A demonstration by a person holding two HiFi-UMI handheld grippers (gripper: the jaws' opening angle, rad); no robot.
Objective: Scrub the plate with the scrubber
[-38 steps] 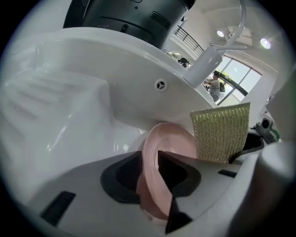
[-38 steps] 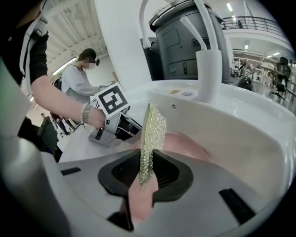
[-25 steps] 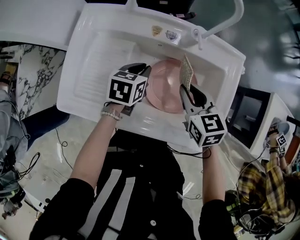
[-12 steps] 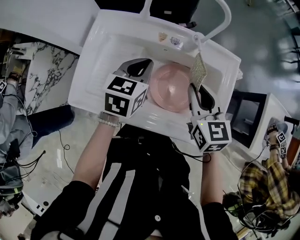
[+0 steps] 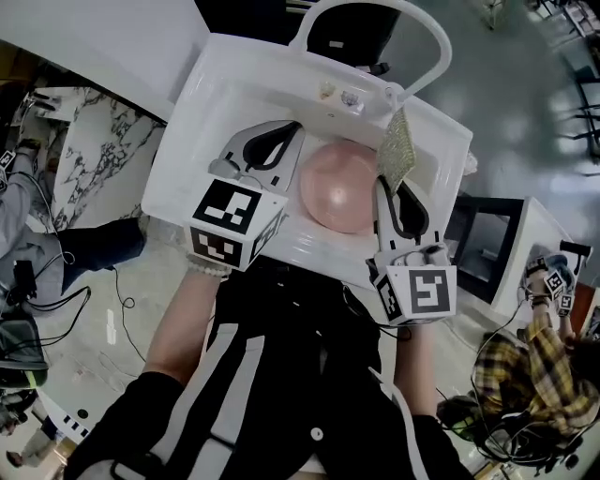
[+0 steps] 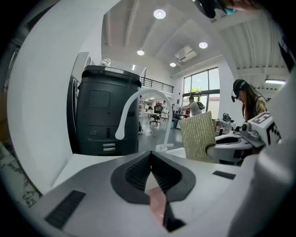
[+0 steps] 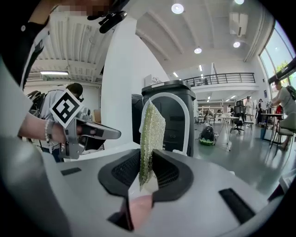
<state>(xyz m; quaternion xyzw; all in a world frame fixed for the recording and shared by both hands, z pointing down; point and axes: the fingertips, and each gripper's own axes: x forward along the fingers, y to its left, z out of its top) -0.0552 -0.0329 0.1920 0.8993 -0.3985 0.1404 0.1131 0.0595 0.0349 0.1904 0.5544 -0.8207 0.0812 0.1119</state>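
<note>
A pink plate (image 5: 339,187) lies in the white sink (image 5: 234,98). My left gripper (image 5: 292,133) hovers just left of the plate, its jaws shut with nothing between the pads (image 6: 151,156); a strip of the pink plate (image 6: 157,206) shows below through the gap. My right gripper (image 5: 392,186) is at the plate's right edge, shut on the lower end of a yellow-green scrubber (image 5: 397,148) that stands upright from the jaws (image 7: 147,159). The scrubber (image 7: 151,139) rises above the pads. In the left gripper view the scrubber (image 6: 199,136) shows at the right.
A white arched faucet (image 5: 375,11) curves over the back of the sink. A black bin (image 6: 108,111) stands behind it. Marble counter (image 5: 80,155) lies to the left. Another person with grippers (image 5: 544,281) is at the far right, and cables trail on the floor.
The left gripper's jaws have closed and it has drawn slightly left of the plate. The right gripper with the scrubber has shifted to the plate's right edge.
</note>
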